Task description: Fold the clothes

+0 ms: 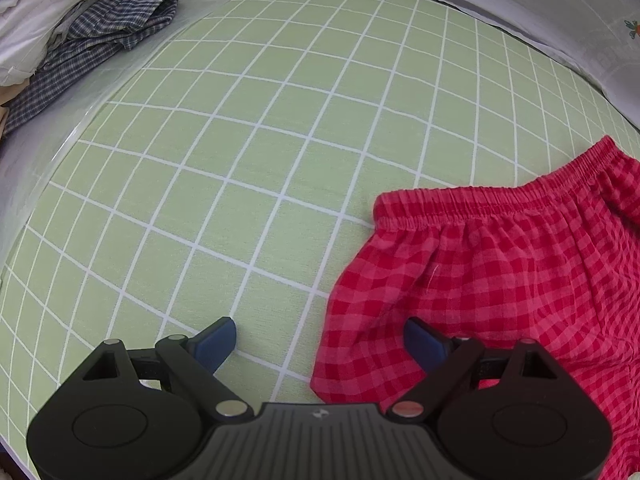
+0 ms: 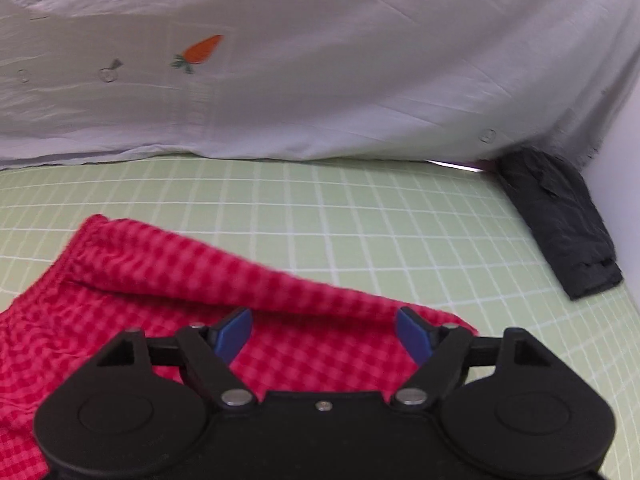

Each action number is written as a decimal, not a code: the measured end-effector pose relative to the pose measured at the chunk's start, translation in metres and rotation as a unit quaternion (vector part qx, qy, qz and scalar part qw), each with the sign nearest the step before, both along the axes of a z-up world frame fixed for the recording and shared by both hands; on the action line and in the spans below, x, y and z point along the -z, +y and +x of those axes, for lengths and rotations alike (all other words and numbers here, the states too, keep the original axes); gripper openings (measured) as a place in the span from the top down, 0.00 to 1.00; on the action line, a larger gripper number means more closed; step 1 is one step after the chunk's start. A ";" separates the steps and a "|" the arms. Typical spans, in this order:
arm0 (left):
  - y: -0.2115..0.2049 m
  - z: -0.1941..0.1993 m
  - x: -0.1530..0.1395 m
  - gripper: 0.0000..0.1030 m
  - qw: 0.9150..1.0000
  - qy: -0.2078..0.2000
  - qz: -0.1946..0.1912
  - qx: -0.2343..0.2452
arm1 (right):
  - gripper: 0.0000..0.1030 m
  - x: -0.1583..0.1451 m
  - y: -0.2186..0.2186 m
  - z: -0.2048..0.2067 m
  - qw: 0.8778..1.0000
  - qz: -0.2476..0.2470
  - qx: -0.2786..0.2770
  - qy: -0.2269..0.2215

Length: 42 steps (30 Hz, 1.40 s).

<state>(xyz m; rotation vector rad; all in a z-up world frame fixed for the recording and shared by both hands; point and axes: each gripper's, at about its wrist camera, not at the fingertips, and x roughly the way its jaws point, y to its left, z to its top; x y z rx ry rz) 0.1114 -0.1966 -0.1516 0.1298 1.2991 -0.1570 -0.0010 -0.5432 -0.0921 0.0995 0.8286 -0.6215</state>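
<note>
**Kid:** What are you looking at?

**Me:** A pair of red checked shorts [image 1: 500,280]. They lie on a green mat with white grid lines [image 1: 240,140]. The stretchy waistband runs along the far edge of them in my left view.

**Kid:** Are you holding them?

**Me:** No. My left gripper [image 1: 320,344] points down over the near left corner of the shorts, with its jaws spread wide. One blue pad [image 1: 216,342] is over the bare mat and the other is over the red cloth. Nothing is pinched.

**Kid:** And your other one?

**Me:** My right gripper [image 2: 324,334] hangs over the shorts [image 2: 192,276] too, jaws spread apart. Red cloth shows between the pads, but they do not press on it. That picture is a bit blurry. A fold of the cloth runs across just past the pads.

**Kid:** What else is there?

**Me:** A pale sheet with a little orange carrot [image 2: 200,50] on it lies past the mat. A folded dark cloth [image 2: 560,220] sits at the right edge of the mat, well apart from the shorts. In my left view, a heap of clothes [image 1: 80,32] sits far off on the left, with a blue checked shirt [image 1: 112,24] in it.
</note>
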 end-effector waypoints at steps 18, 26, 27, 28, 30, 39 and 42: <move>-0.041 0.061 0.000 0.91 0.995 -0.044 -0.016 0.087 | 0.66 0.050 -0.041 0.107 0.986 0.111 -0.113 0.042; -0.101 0.131 -0.022 0.90 0.988 -0.116 -0.022 0.101 | 1.00 0.044 -0.077 0.105 0.994 0.051 -0.068 0.064; -0.108 0.138 -0.028 0.88 0.987 -0.126 -0.025 0.099 | 1.00 0.042 -0.087 0.097 0.996 0.046 -0.036 0.063; -0.112 0.141 -0.034 0.79 0.986 -0.134 -0.028 0.097 | 1.00 0.041 -0.097 0.087 0.997 0.049 -0.007 0.059; -0.116 0.140 -0.043 0.59 0.985 -0.144 -0.035 0.092 | 0.98 0.038 -0.113 0.063 0.996 0.067 0.041 0.048; -0.014 0.079 -0.028 0.30 0.997 -0.060 -0.029 0.050 | 0.25 0.031 -0.119 -0.044 0.985 0.111 0.128 0.019; 0.023 0.050 -0.017 0.30 0.999 -0.016 -0.027 0.038 | 0.25 0.039 -0.113 -0.068 0.978 0.139 0.153 0.017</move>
